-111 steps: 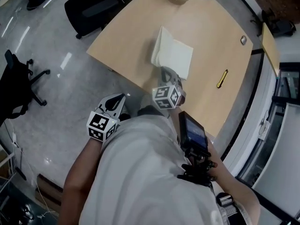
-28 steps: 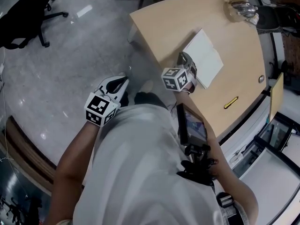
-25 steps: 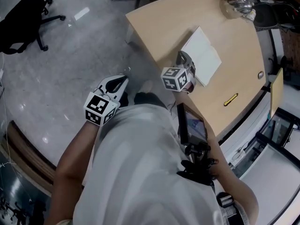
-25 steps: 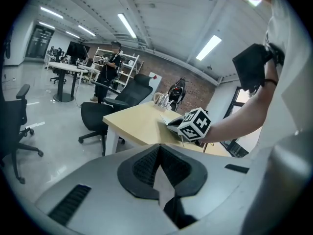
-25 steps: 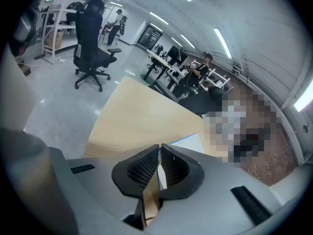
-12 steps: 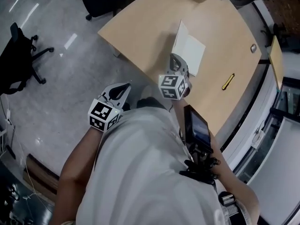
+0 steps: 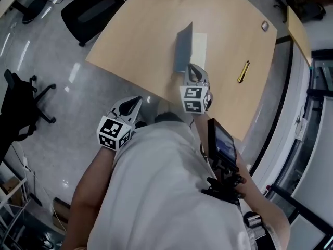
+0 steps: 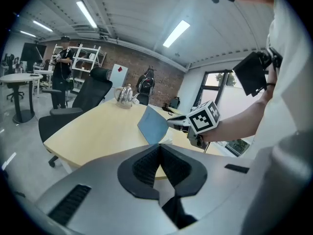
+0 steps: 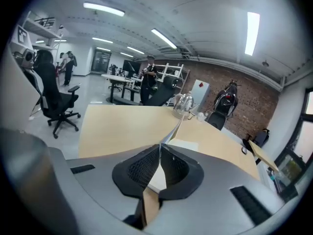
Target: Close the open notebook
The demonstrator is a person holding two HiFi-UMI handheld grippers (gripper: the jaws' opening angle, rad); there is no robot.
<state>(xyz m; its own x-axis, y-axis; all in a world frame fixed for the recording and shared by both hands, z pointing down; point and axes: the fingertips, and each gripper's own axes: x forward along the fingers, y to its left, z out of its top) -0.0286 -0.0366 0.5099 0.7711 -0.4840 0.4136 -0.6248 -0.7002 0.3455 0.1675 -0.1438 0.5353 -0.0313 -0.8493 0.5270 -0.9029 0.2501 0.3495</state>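
Notebook point(image 7: 183, 48), thin blue cover upright, edge pinched by right gripper point(image 7: 190, 67), smooth tan table point(image 7: 135, 40)

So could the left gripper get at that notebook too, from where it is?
Probably yes. The left gripper hangs shut and empty beside the table, nothing between it and the notebook. The right gripper pinches the raised cover at its near edge, so that spot is taken.

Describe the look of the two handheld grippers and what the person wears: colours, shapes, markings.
Both the left gripper and right gripper have pale grey shells, black ridged pads and a white cube printed with black square markers. The person wears a light short-sleeved shirt.
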